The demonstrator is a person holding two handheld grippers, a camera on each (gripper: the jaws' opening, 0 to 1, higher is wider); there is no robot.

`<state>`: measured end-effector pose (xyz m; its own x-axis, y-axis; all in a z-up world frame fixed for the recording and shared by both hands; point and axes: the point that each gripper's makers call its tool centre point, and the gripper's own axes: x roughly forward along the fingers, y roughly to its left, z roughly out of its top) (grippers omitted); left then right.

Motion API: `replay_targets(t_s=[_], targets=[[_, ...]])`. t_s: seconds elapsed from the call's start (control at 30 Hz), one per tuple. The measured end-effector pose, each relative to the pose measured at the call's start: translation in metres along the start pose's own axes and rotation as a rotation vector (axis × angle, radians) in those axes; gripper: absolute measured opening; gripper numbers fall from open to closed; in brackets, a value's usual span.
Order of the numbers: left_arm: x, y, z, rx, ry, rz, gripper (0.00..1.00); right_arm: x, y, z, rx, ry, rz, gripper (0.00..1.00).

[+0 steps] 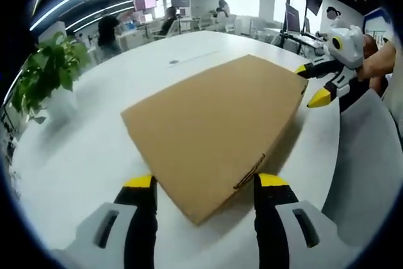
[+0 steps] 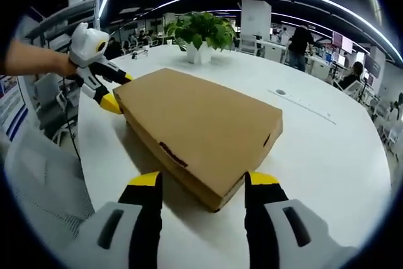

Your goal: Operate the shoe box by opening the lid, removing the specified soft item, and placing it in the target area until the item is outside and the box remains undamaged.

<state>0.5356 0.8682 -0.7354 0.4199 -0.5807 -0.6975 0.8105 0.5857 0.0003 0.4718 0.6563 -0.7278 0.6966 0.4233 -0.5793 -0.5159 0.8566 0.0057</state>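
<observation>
A large round white table (image 1: 75,149), smooth and matte, was seen carrying everything. Near its middle, toward the edge closest to the person, a flat brown cardboard shoe box (image 1: 217,127) was laid with its lid closed, so its contents could not be told. No brand, label or readable writing was made out on the box; only small tab slots were seen along its side walls. The cardboard was plain and unprinted, with sharp corners and a slightly raised lid.

A green leafy plant in a white pot (image 2: 200,33) was placed at the far edge of the table in the right gripper view, well apart from the box.

The left gripper (image 1: 204,184) was held at one corner of the box, its black jaws with yellow tips spread wide to either side of that corner, grasping nothing. In the right gripper view it was seen at the opposite end, held by a hand (image 2: 60,64), its yellow tips just beside the box corner. The right gripper (image 2: 203,181) was likewise held with jaws spread about the near corner of the box, nothing clenched between them.

An office with desks, screens and people was seen behind the table.
</observation>
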Motion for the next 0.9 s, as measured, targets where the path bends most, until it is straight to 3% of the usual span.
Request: replay_targets(t_s=[0.23, 0.63, 0.9], targets=[[0.000, -0.003, 0.001, -0.015, 0.016, 0.006, 0.63, -0.001, -0.008, 0.001, 0.019, -0.003, -0.030, 0.39], [-0.002, -0.006, -0.001, -0.043, 0.034, 0.033, 0.65, -0.002, -0.007, 0.001, 0.024, 0.001, -0.018, 0.40], [-0.009, -0.011, 0.005, -0.052, 0.017, 0.042, 0.65, -0.005, -0.007, 0.004, 0.037, -0.006, -0.010, 0.40]])
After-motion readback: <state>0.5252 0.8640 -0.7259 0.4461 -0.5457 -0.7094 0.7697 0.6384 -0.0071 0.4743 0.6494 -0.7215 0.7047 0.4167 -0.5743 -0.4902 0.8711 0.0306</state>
